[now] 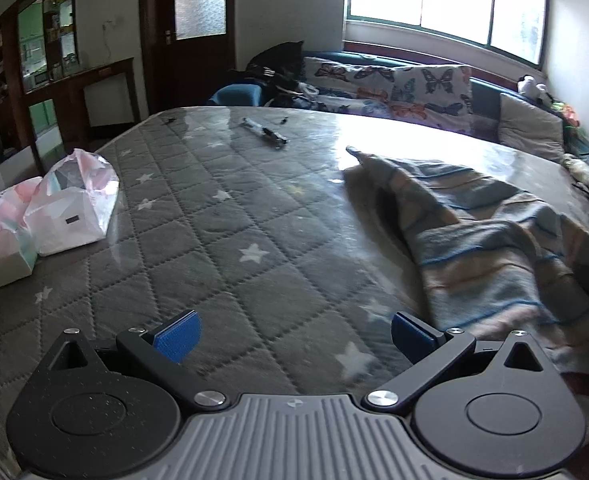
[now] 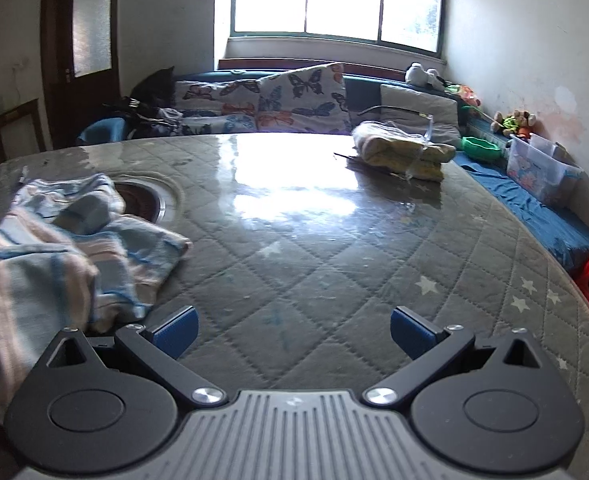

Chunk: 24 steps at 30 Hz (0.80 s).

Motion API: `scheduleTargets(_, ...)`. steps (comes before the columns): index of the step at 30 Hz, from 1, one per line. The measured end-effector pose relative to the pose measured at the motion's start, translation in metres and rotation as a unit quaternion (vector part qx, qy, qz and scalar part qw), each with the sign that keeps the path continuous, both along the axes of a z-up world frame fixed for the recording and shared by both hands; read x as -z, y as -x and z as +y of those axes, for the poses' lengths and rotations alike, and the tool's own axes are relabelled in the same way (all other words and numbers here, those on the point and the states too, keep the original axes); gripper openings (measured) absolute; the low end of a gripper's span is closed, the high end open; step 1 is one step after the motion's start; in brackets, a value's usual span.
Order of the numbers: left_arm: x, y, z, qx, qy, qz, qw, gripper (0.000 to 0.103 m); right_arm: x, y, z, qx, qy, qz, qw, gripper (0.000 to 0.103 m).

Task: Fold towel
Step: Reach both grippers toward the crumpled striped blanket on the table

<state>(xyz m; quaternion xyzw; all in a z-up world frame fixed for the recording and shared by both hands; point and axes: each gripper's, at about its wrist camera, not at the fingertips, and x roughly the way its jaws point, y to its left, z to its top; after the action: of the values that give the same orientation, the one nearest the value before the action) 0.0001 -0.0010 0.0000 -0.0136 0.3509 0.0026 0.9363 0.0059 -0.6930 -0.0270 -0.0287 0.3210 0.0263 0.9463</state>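
Towel (image 1: pixel 490 248), striped in blue and pink, is seen lying crumpled on the desk (image 1: pixel 222 216), which is covered by a grey quilted star-patterned cloth; it lies to the right of the left gripper (image 1: pixel 294 340) and to the left of the right gripper (image 2: pixel 293 336); both grippers are spread wide, nothing being held; a white plastic bag (image 1: pixel 70 204) is seen at the desk's left edge.

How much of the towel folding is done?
Nothing looks done yet. The striped blue and pink towel lies crumpled in a heap on the grey quilted star-pattern table cover, with no neat fold in it. Nothing is in hand: the left gripper and the right gripper are both open and empty, beside the towel. Left to do: grab it, spread it flat and fold it.
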Motion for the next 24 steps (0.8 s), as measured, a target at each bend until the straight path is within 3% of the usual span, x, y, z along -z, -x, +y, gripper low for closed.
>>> scheduleTargets(5, 0.0, -0.001, -0.017, 0.001, -0.006, 0.009, 0.9999, 0.103, -0.003, 0.003, 0.02, -0.006, 0.027, 0.003, 1.0, 0.103)
scheduleTargets(7, 0.0, -0.002, -0.024, 0.001, -0.009, 0.012, 0.9999, 0.103, -0.005, 0.022, 0.027, -0.014, 0.016, -0.017, 1.0, 0.103)
scheduleTargets(17, 0.002, 0.002, -0.072, 0.005, -0.019, 0.029, 0.9994, 0.103, -0.011, 0.049, 0.038, -0.04, -0.003, 0.0, 0.999, 0.103)
scheduleTargets(24, 0.001, -0.002, -0.135, 0.004, -0.034, 0.031, 0.9989, 0.103, -0.01, 0.065, 0.044, -0.054, -0.003, -0.002, 0.999, 0.103)
